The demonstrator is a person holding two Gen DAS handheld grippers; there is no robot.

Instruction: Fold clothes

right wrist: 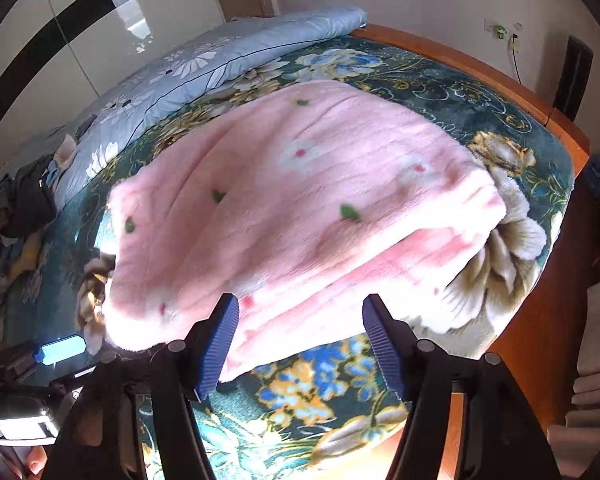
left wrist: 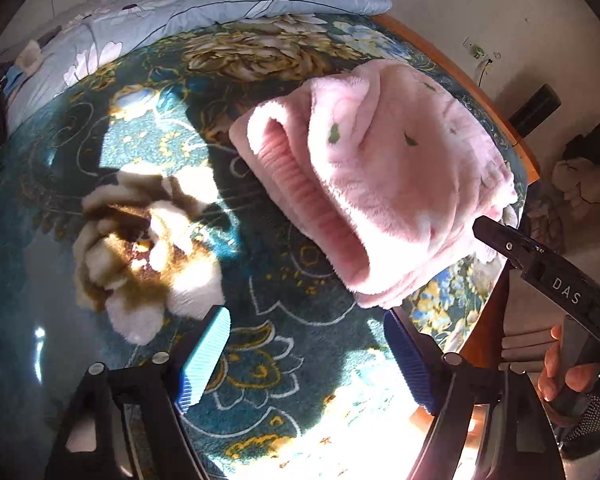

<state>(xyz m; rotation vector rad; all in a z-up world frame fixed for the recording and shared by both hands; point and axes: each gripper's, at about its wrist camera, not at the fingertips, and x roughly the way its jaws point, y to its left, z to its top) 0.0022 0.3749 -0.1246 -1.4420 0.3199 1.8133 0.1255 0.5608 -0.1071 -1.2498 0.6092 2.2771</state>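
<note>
A pink fleece garment (right wrist: pixel 300 208) with small green and red marks lies folded in layers on the teal floral bedspread (right wrist: pixel 316 396), near the bed's front right corner. It also shows in the left wrist view (left wrist: pixel 384 184), with its ribbed opening facing left. My left gripper (left wrist: pixel 306 356) is open and empty, just short of the garment's near edge. My right gripper (right wrist: pixel 300 344) is open and empty, its fingertips at the garment's front edge. The right gripper's body (left wrist: pixel 540 264) shows at the right of the left wrist view.
A light blue floral quilt (right wrist: pixel 204 64) lies rolled along the bed's far side. A pile of dark clothes (right wrist: pixel 24 200) sits at the far left. The wooden bed frame (right wrist: pixel 540 312) borders the right and front. Folded pale items (right wrist: pixel 596 384) lie off the bed at right.
</note>
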